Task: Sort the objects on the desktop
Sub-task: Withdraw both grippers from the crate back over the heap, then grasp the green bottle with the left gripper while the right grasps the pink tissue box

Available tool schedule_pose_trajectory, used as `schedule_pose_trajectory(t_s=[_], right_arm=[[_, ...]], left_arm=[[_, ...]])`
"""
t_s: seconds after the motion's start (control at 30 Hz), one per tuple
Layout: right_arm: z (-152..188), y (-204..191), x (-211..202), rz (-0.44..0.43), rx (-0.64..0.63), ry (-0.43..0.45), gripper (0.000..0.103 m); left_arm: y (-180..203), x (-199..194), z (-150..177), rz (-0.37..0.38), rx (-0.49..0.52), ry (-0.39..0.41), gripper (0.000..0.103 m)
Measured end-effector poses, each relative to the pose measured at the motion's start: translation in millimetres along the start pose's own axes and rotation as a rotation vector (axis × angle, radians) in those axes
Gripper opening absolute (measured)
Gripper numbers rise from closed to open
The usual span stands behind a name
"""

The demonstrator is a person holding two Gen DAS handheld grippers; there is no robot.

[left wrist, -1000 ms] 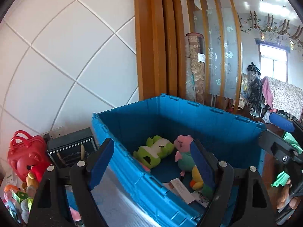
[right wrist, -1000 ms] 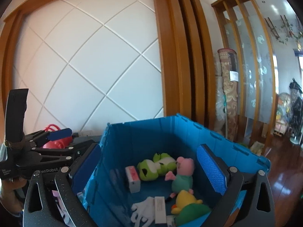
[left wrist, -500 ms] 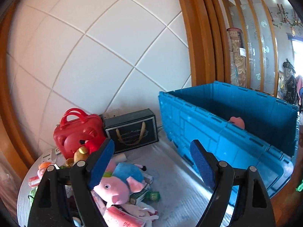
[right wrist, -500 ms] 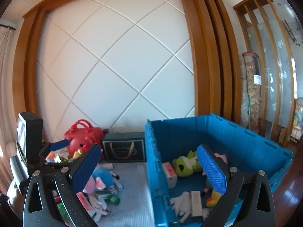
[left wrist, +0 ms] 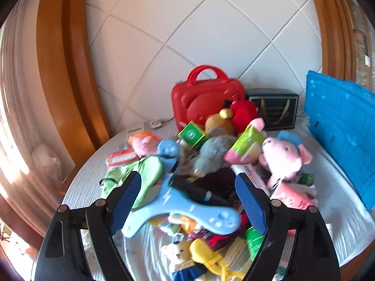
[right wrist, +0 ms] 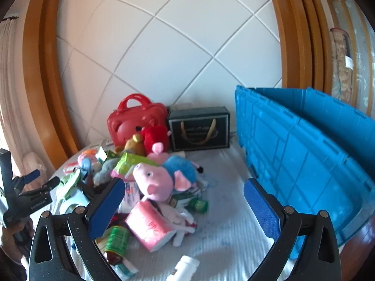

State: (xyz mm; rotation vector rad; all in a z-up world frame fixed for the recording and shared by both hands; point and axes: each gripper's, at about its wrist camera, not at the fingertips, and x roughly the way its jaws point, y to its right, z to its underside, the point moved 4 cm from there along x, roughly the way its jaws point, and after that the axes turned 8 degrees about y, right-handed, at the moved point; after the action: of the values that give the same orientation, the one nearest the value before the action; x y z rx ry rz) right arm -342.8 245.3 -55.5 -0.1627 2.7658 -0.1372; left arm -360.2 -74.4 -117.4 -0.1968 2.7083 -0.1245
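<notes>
- The blue crate stood at the right end of the table, its near wall towards both cameras; the heap of toys and packets lay to its left, apart from it.
- The red case and the dark gift box stood against the wall behind the heap, side by side.
- The left gripper was spread wide and held nothing. The heap lay directly ahead of and below it.
- The light-blue toy lay between that gripper's jaws as framed, untouched by the pads. Its long axis ran across the gap, from lower left up to the right, with a stem rising away from the camera. Blur left its outline uncertain.
- The right gripper was likewise spread and empty. It faced bare cloth between heap and crate.
- The pink pig plush lay left of the right gripper's centre line, snout towards the left jaw, body running rightwards.
- Judgement: the left hand was the nearer to the heap's middle and the right to the pig.
</notes>
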Motion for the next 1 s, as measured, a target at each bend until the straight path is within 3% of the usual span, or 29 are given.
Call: schedule_pose_trajectory(t_s=[0.17,0.33,0.53,0.63,0.8,1.0], right_arm=[[54,-37,44,-0.042,-0.072,-0.154,0.103],[92,-57,85,-0.102,-0.092,-0.289,0.103],[98,-60,102,-0.117,-0.099,-0.31,0.103],[94,-56,108,-0.115,-0.143,-0.316,0.103],[92,-38,122,-0.126,-0.123,-0.336,0.103],[100,-38,145,-0.205,-0.175,-0.395,0.103]], left_arm=[[-31,16,37,-0.017,-0.019,-0.094,0.083],[-17,24,59,0.05,-0.011,-0.143,0.083],[42,36,86,0.262,-0.044,-0.276,0.082],[76,41,102,0.334,-0.045,-0.338,0.082],[116,51,121,0.386,-0.033,-0.421,0.082],[137,76,144,0.359,-0.024,-0.507,0.082]])
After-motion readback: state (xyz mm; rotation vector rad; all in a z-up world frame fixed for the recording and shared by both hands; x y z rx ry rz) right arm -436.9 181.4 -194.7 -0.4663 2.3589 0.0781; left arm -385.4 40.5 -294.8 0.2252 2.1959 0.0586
